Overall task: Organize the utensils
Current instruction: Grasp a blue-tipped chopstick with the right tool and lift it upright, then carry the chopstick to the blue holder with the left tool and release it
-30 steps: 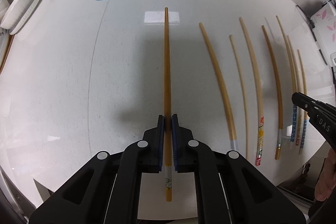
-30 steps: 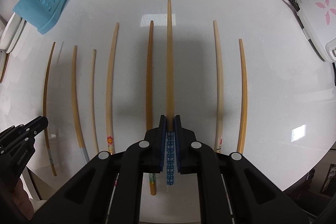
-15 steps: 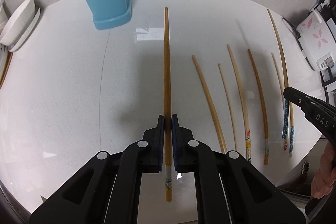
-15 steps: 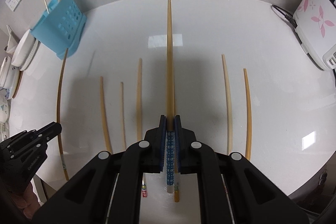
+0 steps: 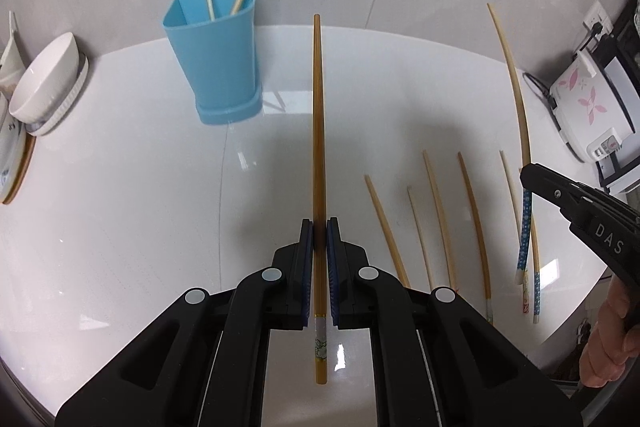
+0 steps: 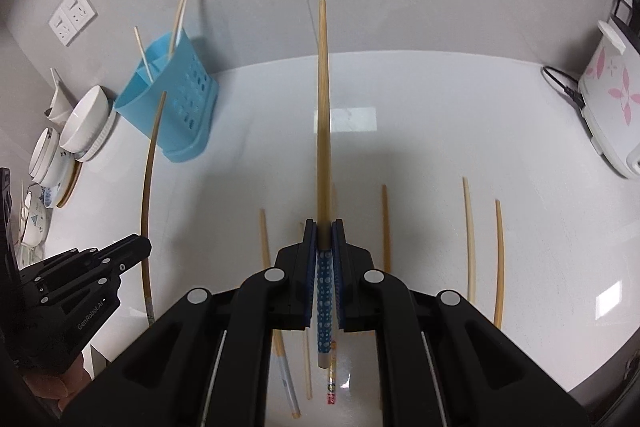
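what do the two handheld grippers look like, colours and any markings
Both the left gripper and right gripper are matte black plastic with angular linkage arms, round silver pivot pins and dark blue pads lining the jaws. White lettering reads "DAS" on the right one, "GenRobot" on the left. Bare fingers show behind each; no sleeves or cables visible.

The left gripper (image 5: 319, 239) has its jaws closed on a brown chopstick (image 5: 318, 131), which points straight ahead, clear of the white counter (image 5: 120, 207). A blue utensil holder (image 5: 216, 59) stands upright on the counter, ahead and to the left, with three sticks in it. White bowls (image 5: 44, 79) are stacked at the far left. Several chopsticks (image 5: 436, 215) lie side by side on the counter at right. The right gripper (image 5: 536, 179), at the right edge, carries a pale chopstick with a blue dotted handle (image 5: 516, 99). A flowered appliance (image 5: 588, 107) sits far right.
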